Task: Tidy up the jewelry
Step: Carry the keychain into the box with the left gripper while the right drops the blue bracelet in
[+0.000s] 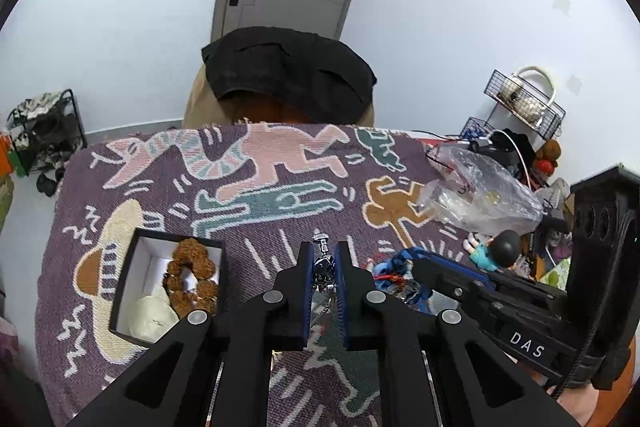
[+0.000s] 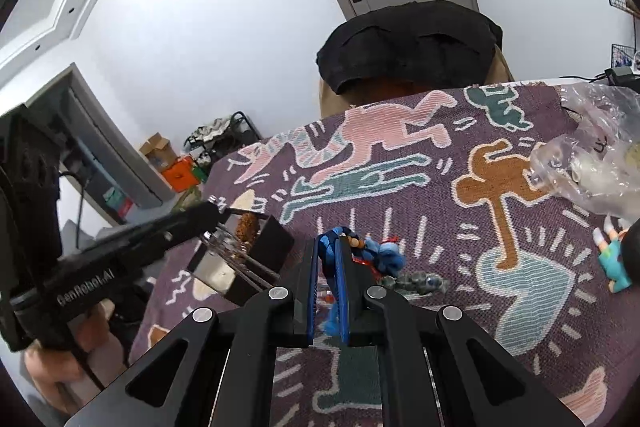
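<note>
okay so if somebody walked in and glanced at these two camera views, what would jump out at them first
Probably the loud purple cloth with cartoon figures covering the table. Next, the left gripper shut on a silver metal chain, just right of the open black box holding a brown beaded bracelet. In the right wrist view, the right gripper is clamped on a blue tasselled piece lying mid-cloth.

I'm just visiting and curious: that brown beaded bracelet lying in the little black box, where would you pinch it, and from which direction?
Come straight down from above: the black box has walls all round, open only on top. Pinch across one side of the brown beaded bracelet, one jaw in its open middle, one outside. The far arc looks best, since a white lump crowds the near end.
</note>
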